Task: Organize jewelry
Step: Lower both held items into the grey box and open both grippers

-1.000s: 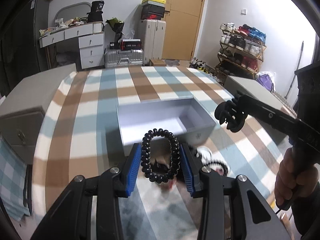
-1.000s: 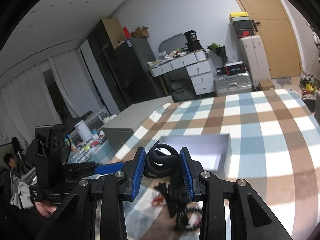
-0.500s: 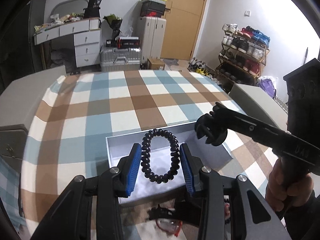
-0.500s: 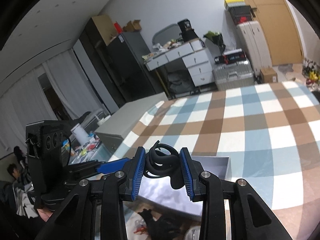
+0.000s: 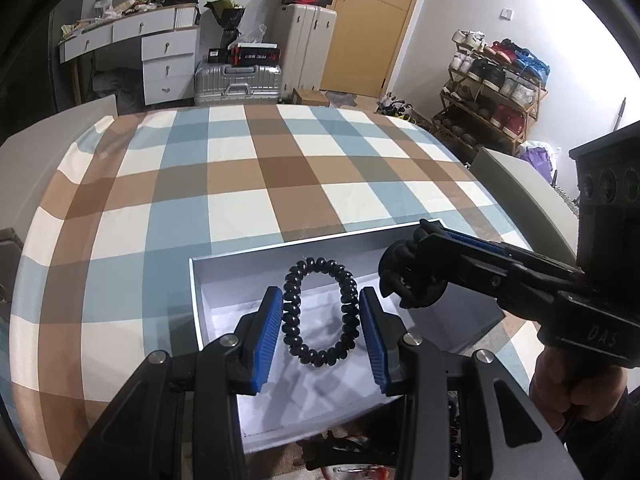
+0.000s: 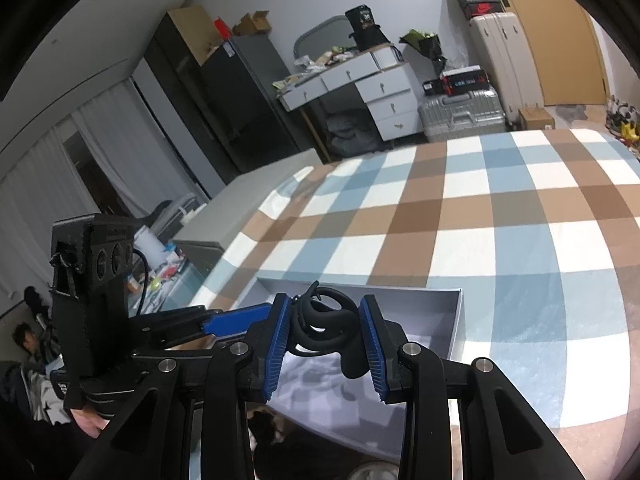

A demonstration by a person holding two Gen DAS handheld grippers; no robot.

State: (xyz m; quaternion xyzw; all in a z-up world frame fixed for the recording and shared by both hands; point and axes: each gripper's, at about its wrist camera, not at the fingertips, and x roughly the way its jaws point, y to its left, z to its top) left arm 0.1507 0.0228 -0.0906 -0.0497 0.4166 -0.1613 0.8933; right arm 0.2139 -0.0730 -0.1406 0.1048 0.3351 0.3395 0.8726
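- The left gripper is clamped on a black beaded bracelet, pads pressing its two long sides; the loop hangs above the open white box.
- The right gripper is closed on a tangle of black rubbery bands, also over the box, towards its right side.
- Both pieces look light. The bracelet seems elastic and may roll or spring loose, so a hold across the beads suits it.
- The bands appear soft and grippy; they could cling to the pads on release.
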